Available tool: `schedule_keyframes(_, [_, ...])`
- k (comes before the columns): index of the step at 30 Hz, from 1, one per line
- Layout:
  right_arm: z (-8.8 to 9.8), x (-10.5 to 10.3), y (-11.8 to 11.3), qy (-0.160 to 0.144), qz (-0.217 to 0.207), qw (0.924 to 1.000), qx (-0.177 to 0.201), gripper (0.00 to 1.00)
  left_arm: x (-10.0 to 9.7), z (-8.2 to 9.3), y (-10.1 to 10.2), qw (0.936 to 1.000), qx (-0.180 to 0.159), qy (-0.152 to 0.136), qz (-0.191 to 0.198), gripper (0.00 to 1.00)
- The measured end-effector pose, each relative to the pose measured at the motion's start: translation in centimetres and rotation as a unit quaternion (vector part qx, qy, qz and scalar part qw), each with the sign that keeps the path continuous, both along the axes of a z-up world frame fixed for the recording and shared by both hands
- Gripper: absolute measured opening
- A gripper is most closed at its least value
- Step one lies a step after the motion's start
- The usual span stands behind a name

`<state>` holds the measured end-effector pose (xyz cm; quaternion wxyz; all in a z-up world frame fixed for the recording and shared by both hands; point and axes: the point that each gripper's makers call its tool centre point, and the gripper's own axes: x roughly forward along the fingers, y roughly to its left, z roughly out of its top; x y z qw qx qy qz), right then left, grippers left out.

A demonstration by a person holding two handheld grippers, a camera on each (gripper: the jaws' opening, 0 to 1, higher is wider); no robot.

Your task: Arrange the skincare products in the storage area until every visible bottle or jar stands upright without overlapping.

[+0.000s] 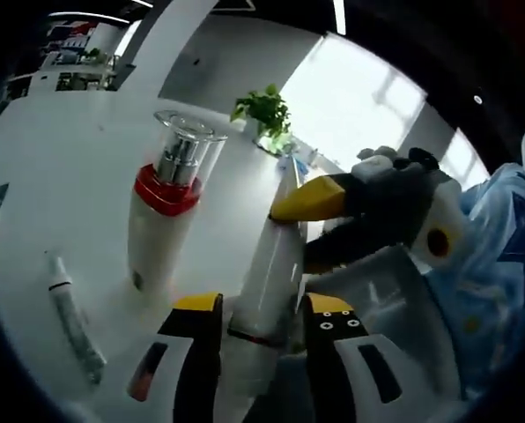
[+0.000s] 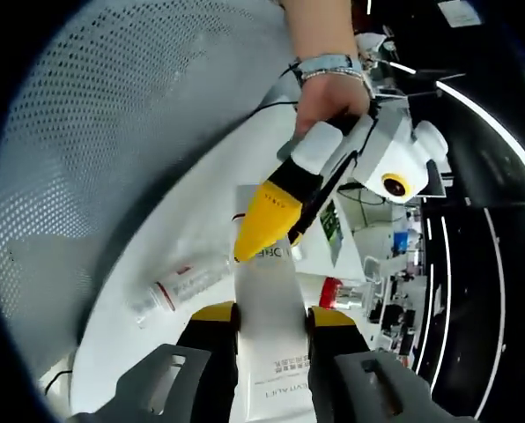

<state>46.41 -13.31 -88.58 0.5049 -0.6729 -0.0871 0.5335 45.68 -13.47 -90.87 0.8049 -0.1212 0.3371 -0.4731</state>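
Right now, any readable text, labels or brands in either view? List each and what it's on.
"VITALI..." partly readable, upside down, near the bottom of the white tube held between the right gripper jaws.
"...RE" fragment on the same tube, beside the left gripper tip.
Clear bottle lying on the table: red print, too blurred to read.
Thin tube lying on the table: print too small.
Red-collared pump bottle: no readable text.

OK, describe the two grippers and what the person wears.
Both grippers, left and right, have black jaws with yellow tips on white bodies. The left gripper's body carries an orange-ringed lens. The person's hand wears a wrist bracelet.
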Motion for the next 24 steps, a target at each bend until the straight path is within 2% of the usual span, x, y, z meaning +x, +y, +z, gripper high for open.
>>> schedule_keyframes(5, [-0.2, -0.2, 0.8, -0.015, 0.027, 0.9994, -0.015, 0.25, -0.6, 0.2, -0.2, 0.9999, -0.002, 0.004, -0.017, 0.27])
schedule_keyframes(8, [-0.4, -0.3, 0.9, -0.010, 0.034, 0.9992, -0.018, 0.26, -1.2, 0.5, -0.6, 0.9991, 0.009, -0.019, -0.037, 0.25])
schedule_keyframes(10, [-0.4, -0.1, 0.9, -0.018, 0.035, 0.9990, -0.020, 0.26, -1.2, 0.9, -0.8, 0.9986, 0.011, -0.034, -0.038, 0.23])
schedule_keyframes(15, [0.2, 0.3, 1.1, -0.020, 0.026, 0.9994, 0.004, 0.28, -0.6, 1.6, -0.4, 0.9989, 0.002, -0.037, -0.029, 0.19])
schedule_keyframes(20, [0.7, 0.5, 1.6, -0.044, 0.033, 0.9981, 0.028, 0.29, -0.2, 2.1, 0.0, 0.9988, -0.001, -0.045, -0.017, 0.17])
schedule_keyframes(24, [1.3, 0.5, 1.6, -0.043, 0.025, 0.9969, 0.061, 0.29, -0.1, 2.5, -0.1, 0.9988, -0.014, -0.043, -0.016, 0.16])
